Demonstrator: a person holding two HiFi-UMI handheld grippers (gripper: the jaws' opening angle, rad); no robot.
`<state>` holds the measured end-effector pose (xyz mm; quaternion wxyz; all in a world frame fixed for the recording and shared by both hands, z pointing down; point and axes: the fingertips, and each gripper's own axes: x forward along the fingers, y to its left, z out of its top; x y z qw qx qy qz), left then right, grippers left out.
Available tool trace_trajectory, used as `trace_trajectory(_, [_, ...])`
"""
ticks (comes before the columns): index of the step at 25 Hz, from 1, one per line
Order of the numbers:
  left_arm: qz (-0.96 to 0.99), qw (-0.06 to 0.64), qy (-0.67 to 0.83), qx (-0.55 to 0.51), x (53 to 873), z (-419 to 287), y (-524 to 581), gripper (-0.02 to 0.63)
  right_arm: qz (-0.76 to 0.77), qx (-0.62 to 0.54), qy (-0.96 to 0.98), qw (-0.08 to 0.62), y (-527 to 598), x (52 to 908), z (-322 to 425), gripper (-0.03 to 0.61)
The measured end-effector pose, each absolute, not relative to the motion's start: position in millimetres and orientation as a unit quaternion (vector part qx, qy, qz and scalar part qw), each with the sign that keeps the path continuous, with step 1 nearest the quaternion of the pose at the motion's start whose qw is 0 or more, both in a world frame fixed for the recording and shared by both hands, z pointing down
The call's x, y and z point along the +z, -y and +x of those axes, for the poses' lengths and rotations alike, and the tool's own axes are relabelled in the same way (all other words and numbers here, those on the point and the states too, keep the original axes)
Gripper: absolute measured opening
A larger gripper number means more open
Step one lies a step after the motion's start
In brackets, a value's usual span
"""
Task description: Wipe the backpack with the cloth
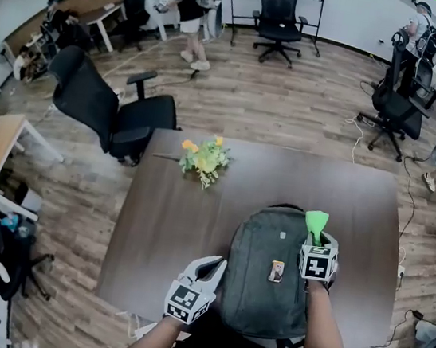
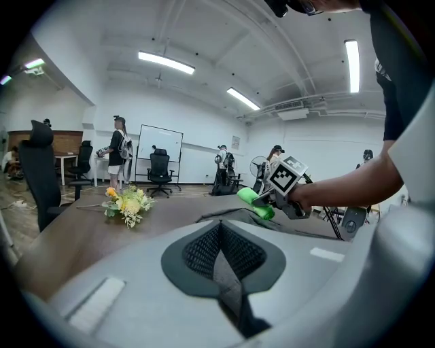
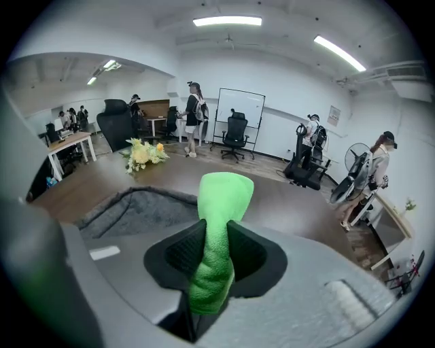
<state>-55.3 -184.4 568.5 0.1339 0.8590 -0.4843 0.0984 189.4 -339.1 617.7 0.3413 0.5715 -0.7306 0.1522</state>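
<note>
A dark grey backpack lies flat on the brown table, close to the near edge. My right gripper hovers over the backpack's right upper part, shut on a bright green cloth that sticks up beyond the jaws. The right gripper view shows the cloth pinched between the pads, with the backpack to the left below. My left gripper is held beside the backpack's left edge, shut with nothing in it. From the left gripper view I see the cloth over the backpack.
A small bunch of yellow and orange flowers lies on the table's far left part. A black office chair stands off the table's left corner. More chairs and several people stand further back on the wooden floor.
</note>
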Motion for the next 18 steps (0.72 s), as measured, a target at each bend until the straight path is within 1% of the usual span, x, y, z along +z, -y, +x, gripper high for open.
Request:
trace_trajectory(6, [0.852,0.135,0.498,0.09,567,-60,185,0.02,0.522,0.149,0.776,0.32,309,606,132,0.094])
trace_trajectory(11, [0.848,0.136,0.504,0.095,565,-64,188,0.02,0.487,0.202,0.799,0.289,290,615,79,0.094])
trace_trajectory(18, [0.842,0.14,0.512,0.093,567,-70,182,0.02,0.426,0.249,0.823,0.28,271,628,21,0.094])
